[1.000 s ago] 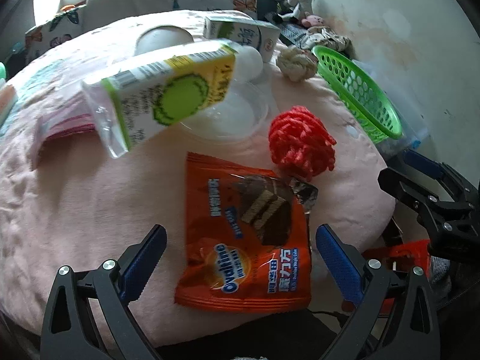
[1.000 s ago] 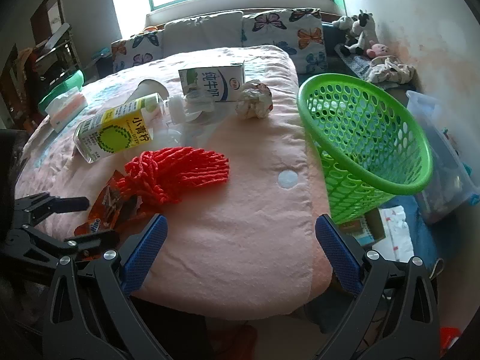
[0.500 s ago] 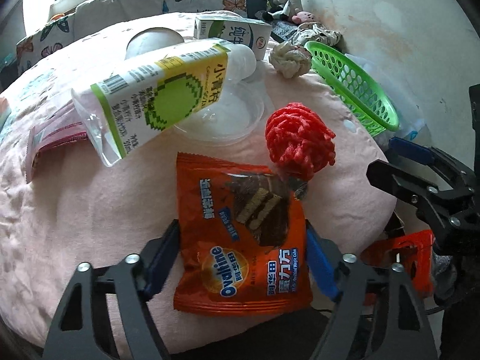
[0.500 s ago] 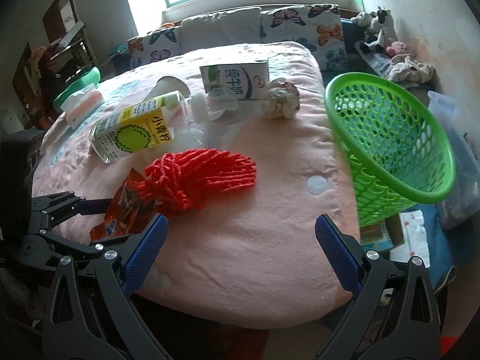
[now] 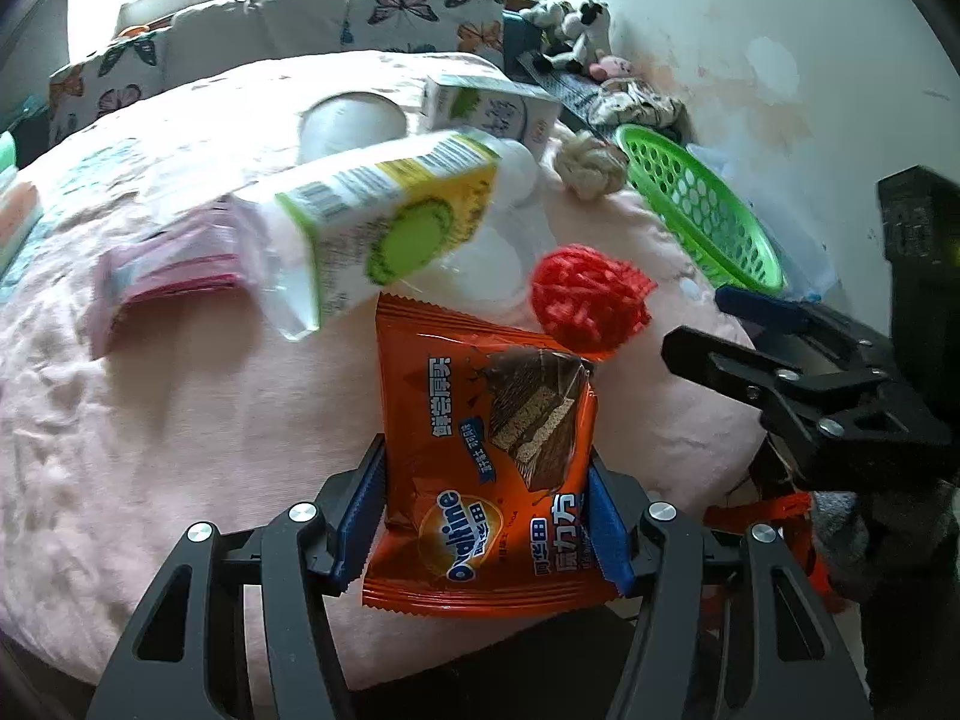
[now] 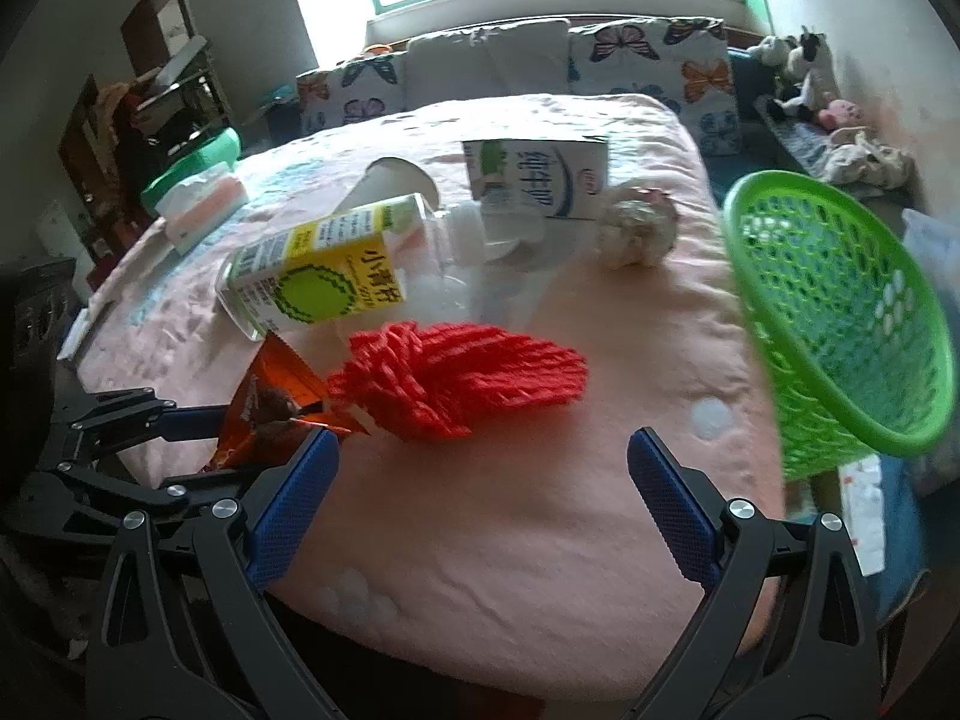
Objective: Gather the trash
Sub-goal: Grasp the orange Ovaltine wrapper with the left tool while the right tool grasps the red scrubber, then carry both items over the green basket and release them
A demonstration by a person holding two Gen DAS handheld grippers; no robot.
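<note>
Left wrist view: the left gripper (image 5: 486, 516) is clamped on the orange Ovaltine wrapper (image 5: 489, 456), blue pads pressing both of its side edges, and the wrapper's top end is tilted up off the pink blanket (image 5: 180, 420). Just behind it sit the red net (image 5: 588, 297) and the yellow-green bottle (image 5: 384, 228) lying on its side. The green basket (image 5: 702, 210) is off to the right past the blanket edge, and the right gripper (image 5: 768, 330) pokes in from that side.

Right wrist view: the right gripper (image 6: 480, 498) is wide open with nothing between the pads, hovering over the blanket (image 6: 540, 510) near the net (image 6: 462, 378). The wrapper (image 6: 264, 402) is at the left in the left gripper (image 6: 180, 438). The basket (image 6: 840, 312) is tipped toward the bed on the right, and a milk carton (image 6: 534, 180) stands further back.
</note>
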